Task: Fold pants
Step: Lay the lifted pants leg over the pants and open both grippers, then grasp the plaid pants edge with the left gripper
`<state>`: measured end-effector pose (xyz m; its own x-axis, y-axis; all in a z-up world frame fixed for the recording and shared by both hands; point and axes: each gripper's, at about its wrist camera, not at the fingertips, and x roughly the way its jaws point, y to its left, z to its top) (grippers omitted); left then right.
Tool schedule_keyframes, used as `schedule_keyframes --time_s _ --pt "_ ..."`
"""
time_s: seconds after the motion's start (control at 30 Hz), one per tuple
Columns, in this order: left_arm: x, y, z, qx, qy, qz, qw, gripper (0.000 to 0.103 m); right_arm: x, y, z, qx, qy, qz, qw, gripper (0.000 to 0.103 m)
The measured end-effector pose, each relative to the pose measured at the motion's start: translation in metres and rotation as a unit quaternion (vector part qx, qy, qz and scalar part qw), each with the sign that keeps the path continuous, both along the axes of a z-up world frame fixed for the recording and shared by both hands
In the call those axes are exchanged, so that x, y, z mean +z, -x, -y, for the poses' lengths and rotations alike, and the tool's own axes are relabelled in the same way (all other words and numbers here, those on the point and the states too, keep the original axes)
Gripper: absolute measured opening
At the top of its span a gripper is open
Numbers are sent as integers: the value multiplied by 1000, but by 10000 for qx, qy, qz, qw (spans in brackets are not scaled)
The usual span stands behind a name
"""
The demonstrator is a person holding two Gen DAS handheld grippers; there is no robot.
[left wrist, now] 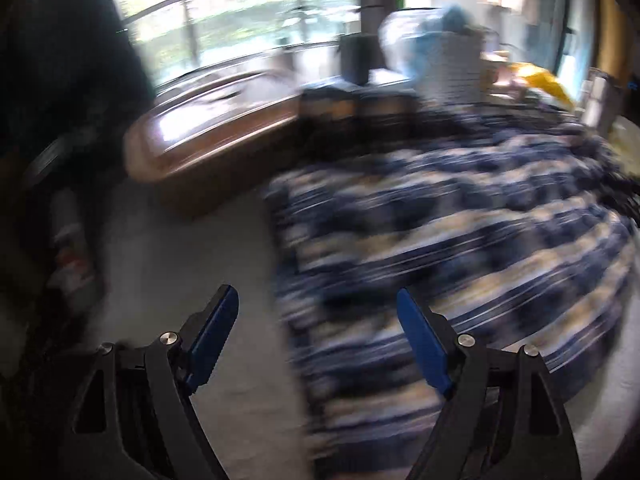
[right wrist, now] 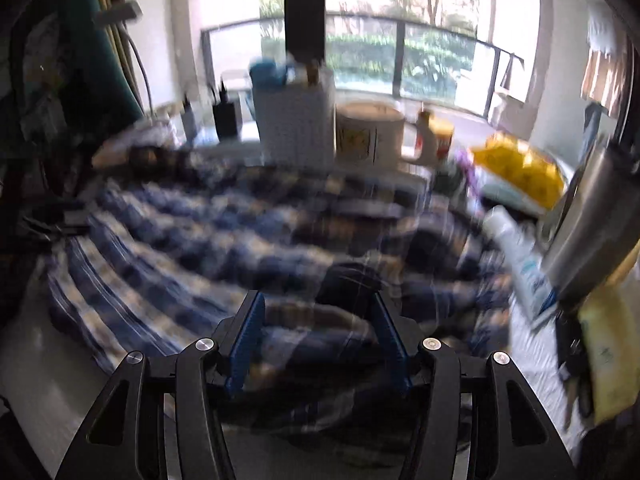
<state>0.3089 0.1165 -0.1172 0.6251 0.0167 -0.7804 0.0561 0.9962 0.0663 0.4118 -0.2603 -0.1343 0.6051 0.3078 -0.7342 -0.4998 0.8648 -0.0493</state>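
The left gripper [left wrist: 318,344] has its blue ribbed fingers [left wrist: 212,336] standing wide apart, and nothing is between them. Under them lies the bare pale tabletop [left wrist: 180,280] and the near left edge of the blue and cream checked cotton pants [left wrist: 440,240]. The right gripper [right wrist: 316,344] has its fingers [right wrist: 246,344] partly apart. The checked cloth shows between and under them, but the picture is too blurred to say if the pads touch it, so I judge that they grip nothing.

The pants lie spread and wrinkled over the middle of the tabletop, from the near edge to the far side. At the far edge stand a white woven basket [right wrist: 296,124] and a white mug [right wrist: 372,132]. A yellow crumpled bag [right wrist: 520,168] and a white tube [right wrist: 516,256] lie near the right edge, with the tube just beside the cloth.

The step in hand seems to be a reach for a new hold on the fabric. To do it well, each gripper should come down on a clear outer edge of the pants, both at the same end, and take only the layers that must be folded. The lift should be low, so the cloth does not sweep the tube or the mug.
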Motion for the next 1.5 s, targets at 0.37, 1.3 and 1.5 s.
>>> schedule_keyframes --time_s 0.37,1.3,1.5 --pt "49 92 18 -272 1321 584 9891 81 29 35 36 -582 -321 314 9973 58" --pt "15 59 141 -513 1944 600 9777 9 2 59 106 -992 -805 123 9917 60" --pt "11 56 140 -478 1594 505 9848 2 1 60 111 -957 -992 57 9904 61"
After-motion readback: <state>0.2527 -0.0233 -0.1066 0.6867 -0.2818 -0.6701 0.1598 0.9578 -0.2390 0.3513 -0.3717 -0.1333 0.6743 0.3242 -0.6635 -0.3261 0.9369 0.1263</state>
